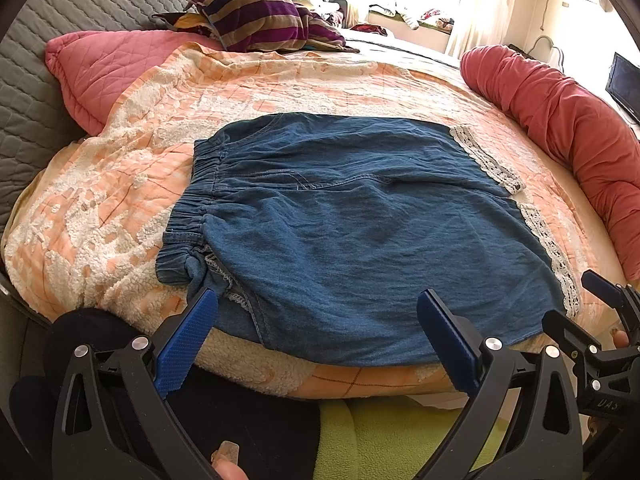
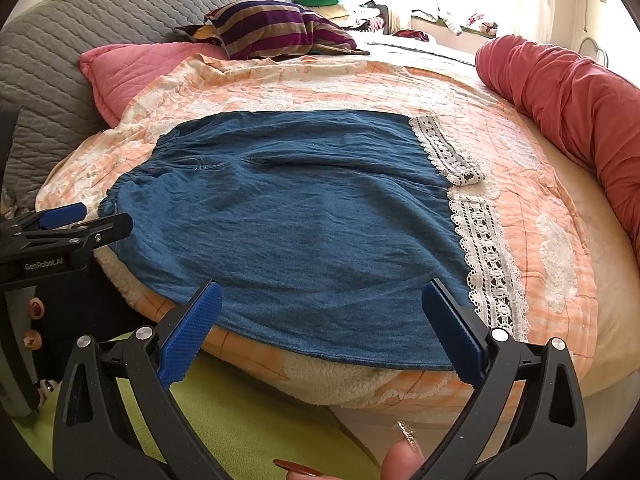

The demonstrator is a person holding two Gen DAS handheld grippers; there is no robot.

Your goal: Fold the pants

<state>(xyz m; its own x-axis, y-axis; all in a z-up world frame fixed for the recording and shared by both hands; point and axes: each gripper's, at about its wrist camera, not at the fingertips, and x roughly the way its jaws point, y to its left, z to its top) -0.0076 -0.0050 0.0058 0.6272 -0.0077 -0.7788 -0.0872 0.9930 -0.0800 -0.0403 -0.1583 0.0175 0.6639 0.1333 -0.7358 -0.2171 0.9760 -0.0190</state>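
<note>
Blue denim pants [image 1: 340,216] [image 2: 288,216] lie flat on the peach blanket, elastic waistband [image 1: 192,208] to the left, white lace hems [image 1: 556,256] [image 2: 484,248] to the right. My left gripper [image 1: 320,308] is open at the near edge of the pants, close to the waistband end, holding nothing. My right gripper [image 2: 322,300] is open too, at the near edge toward the lace hem, with nothing between its fingers. The right gripper [image 1: 608,304] also shows at the right edge of the left wrist view, and the left gripper [image 2: 68,220] at the left edge of the right wrist view.
A peach and white blanket [image 1: 280,80] [image 2: 540,216] covers the bed. A pink pillow [image 1: 104,68], a striped pillow [image 1: 260,20] and a grey quilted headboard [image 1: 36,92] are at the back left. A red bolster [image 1: 572,132] [image 2: 568,92] runs along the right. Green fabric [image 2: 240,420] lies below.
</note>
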